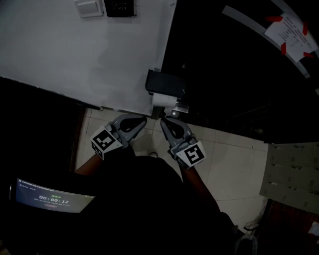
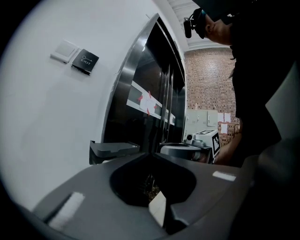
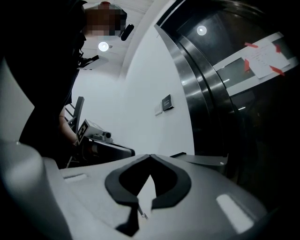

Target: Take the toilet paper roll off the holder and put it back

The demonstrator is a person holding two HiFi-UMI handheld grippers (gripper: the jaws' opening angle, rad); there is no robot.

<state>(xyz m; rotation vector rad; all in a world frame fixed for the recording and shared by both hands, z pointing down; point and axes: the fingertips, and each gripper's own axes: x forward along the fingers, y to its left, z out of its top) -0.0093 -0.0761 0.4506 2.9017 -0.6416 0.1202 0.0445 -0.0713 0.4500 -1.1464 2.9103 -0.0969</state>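
In the head view the white toilet paper roll (image 1: pixel 160 98) sits under the black cover of the holder (image 1: pixel 165 82), at the wall's corner. Just below it, my left gripper (image 1: pixel 145 119) and right gripper (image 1: pixel 161 121) point up at the roll, side by side and apart from it. Both are shut with nothing between the jaws. In the left gripper view the tips meet (image 2: pixel 151 153), with the holder's cover (image 2: pixel 114 148) beyond them at the left. In the right gripper view the tips meet (image 3: pixel 150 155), and the holder's cover (image 3: pixel 205 160) lies ahead at the right. The roll is hidden in both gripper views.
A white wall (image 1: pixel 89 55) carries a switch plate (image 1: pixel 88 7) and a black exit plate (image 1: pixel 119 7). To the right stands a dark glass door (image 1: pixel 234 74) with a taped paper notice (image 1: pixel 291 31). Below are floor tiles (image 1: pixel 234 159) and a lit screen (image 1: pixel 50 199).
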